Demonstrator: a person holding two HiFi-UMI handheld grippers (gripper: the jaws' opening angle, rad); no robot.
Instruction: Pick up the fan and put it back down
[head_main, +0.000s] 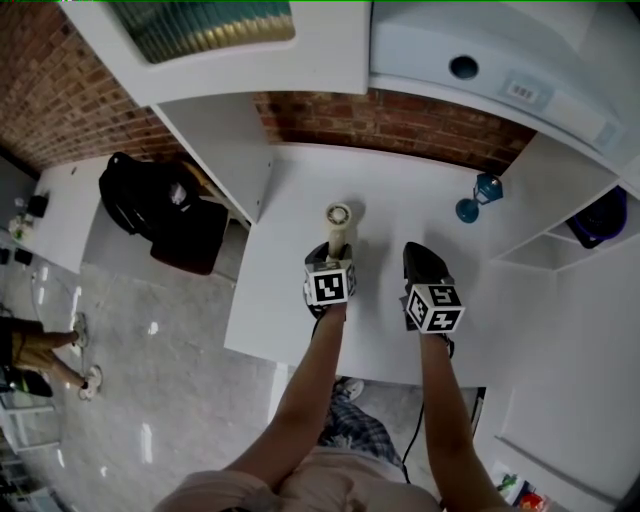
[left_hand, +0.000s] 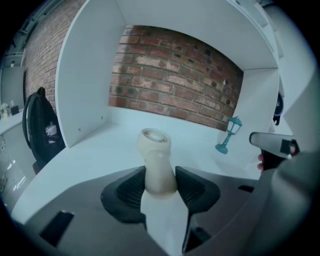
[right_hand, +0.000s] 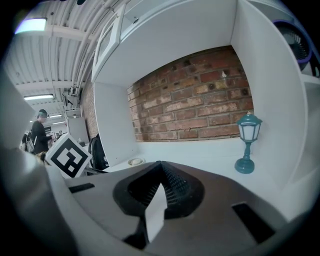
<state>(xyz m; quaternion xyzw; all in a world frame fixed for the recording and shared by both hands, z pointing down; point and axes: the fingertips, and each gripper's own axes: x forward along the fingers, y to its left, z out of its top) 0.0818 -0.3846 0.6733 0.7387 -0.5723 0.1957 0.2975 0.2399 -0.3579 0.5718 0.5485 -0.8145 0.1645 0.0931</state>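
A small cream hand fan (head_main: 339, 222) with a round head and a slim handle is over the white table (head_main: 400, 180). My left gripper (head_main: 337, 250) is shut on its handle, both dark pads pressing the handle (left_hand: 159, 175), and the head (left_hand: 154, 141) points away from me. I cannot tell whether the fan touches the table. My right gripper (head_main: 422, 255) hovers just right of it, apart from the fan, jaws shut with nothing between them (right_hand: 159, 172). In the right gripper view the fan's head (right_hand: 135, 161) shows small at the left.
A teal toy lantern (head_main: 478, 197) stands at the back right of the table, before the brick wall. A white side panel (head_main: 225, 150) bounds the left, white shelves (head_main: 570, 240) the right. A black backpack (head_main: 150, 205) sits on a chair left of the table.
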